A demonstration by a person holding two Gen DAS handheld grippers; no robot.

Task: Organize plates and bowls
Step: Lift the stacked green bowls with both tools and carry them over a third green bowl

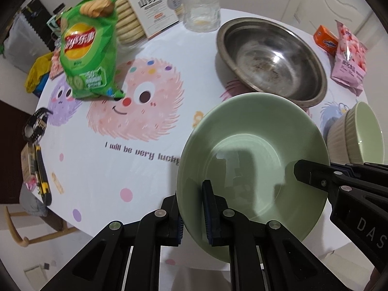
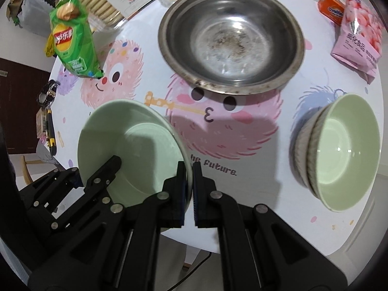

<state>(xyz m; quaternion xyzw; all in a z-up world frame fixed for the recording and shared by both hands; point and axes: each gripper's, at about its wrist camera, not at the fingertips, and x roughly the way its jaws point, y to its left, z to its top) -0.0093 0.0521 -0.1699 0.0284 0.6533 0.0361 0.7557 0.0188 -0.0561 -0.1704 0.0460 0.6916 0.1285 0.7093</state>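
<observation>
1. Green plate (image 1: 252, 160), a smooth glazed ceramic dish with a deep round well, hangs tilted above the near edge of the round printed table (image 1: 169, 55).
2. Left gripper (image 1: 194, 208) is clamped on the plate's near-left rim, one pad inside the well, one beneath.
3. Right gripper (image 2: 190, 189) is pinched tight on the opposite rim, its black fingers (image 2: 201, 194) closed on the thin edge.
4. Behind sits a dull, stained stainless steel bowl (image 2: 230, 36), round and wide.
5. Farthest right, two nested ribbed bowls (image 2: 339, 150), beige outside and pale green inside, rest on the table, well apart from both grippers.
</observation>
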